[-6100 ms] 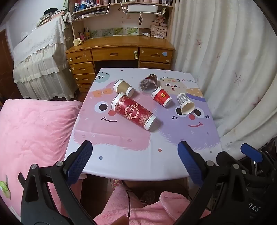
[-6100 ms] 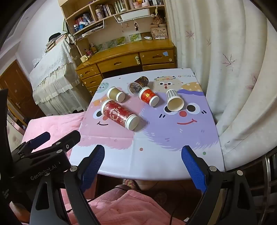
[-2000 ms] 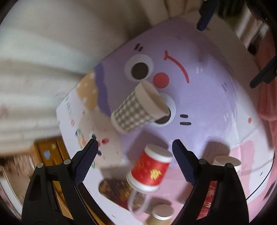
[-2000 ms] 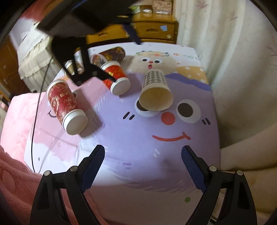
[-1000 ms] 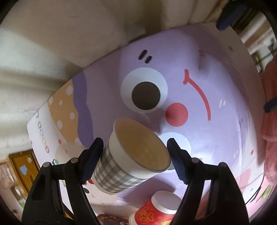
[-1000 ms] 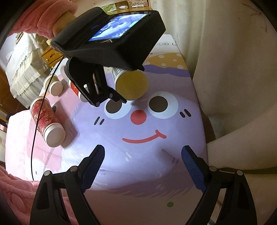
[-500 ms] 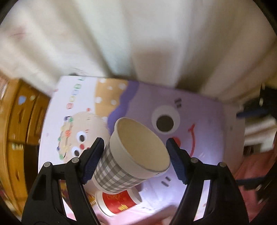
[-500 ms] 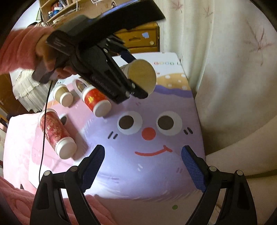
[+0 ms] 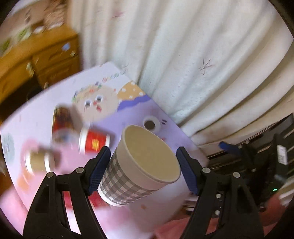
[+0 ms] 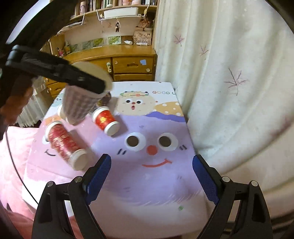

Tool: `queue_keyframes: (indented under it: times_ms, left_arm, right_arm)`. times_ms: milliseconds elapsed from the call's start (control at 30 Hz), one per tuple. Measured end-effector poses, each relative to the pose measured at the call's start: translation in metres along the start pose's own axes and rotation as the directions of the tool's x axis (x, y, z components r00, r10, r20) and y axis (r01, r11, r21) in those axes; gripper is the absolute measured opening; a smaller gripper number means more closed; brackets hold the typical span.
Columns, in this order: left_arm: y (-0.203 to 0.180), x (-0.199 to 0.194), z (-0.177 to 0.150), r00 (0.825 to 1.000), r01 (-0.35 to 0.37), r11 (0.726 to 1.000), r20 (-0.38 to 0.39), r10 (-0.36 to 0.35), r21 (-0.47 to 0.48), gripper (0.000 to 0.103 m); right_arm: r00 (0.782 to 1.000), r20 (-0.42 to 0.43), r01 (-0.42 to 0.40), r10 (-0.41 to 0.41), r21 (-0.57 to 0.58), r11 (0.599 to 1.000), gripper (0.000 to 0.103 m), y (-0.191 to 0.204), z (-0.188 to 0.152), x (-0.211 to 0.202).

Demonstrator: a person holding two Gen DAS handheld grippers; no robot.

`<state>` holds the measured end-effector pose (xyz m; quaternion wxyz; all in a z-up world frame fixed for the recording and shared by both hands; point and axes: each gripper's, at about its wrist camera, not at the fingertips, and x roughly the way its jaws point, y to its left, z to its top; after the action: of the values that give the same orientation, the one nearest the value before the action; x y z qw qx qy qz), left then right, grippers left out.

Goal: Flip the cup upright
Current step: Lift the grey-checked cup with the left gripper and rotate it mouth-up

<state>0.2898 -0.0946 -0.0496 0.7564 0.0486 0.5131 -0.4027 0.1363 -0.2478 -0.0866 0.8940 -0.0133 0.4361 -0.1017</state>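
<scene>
A small bedroom corner, warmly lit, with a cartoon-printed table by the curtain.

The pastel pink-and-purple tablecloth with smiling faces [image 10: 158,176] sits beside a cream curtain with leaf sprigs [image 10: 229,77]. Behind stands a honey-coloured wooden desk with drawers [image 10: 128,60], bookshelves [image 10: 114,9] above it, and pink bedding [image 10: 14,147] lies left.

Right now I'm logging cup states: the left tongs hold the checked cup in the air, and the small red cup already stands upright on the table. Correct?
Not quite. The small red cup lies on its side on the table, as the right wrist view shows. The rest holds: the left tongs hold the checked cup in the air.
</scene>
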Motion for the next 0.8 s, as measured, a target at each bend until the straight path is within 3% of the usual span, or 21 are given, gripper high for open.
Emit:
queue_keyframes:
  times_ms: [267,400,500,700,800]
  left_arm:
    - [0.028,-0.052,-0.105,1.000,-0.017,0.962,-0.011,0.014,-0.272,0.072]
    - [0.042,-0.056,-0.152,0.999,-0.005,0.908,-0.051,-0.018,-0.419,0.072]
    - [0.049,-0.047,-0.184,0.994,0.022,0.844,-0.079,-0.076,-0.536,0.072]
    - [0.051,-0.014,-0.213,0.988,-0.009,0.741,-0.118,-0.095,-0.671,0.072]
    - [0.046,0.009,-0.221,0.983,-0.101,0.702,-0.179,-0.038,-0.705,0.072]
  right_arm:
    - [0.997,-0.047,-0.059,0.063,0.084,0.995,0.091,0.053,-0.044,-0.047]
    - [0.982,-0.086,-0.148,0.167,0.189,0.971,0.091,0.066,-0.065,-0.058]
    - [0.965,-0.112,-0.199,0.235,0.265,0.943,0.091,0.064,-0.075,-0.056]
    - [0.905,-0.197,-0.263,0.376,0.436,0.861,0.091,0.036,-0.088,-0.028]
    - [0.861,-0.263,-0.270,0.435,0.487,0.830,0.091,0.022,-0.094,-0.010]
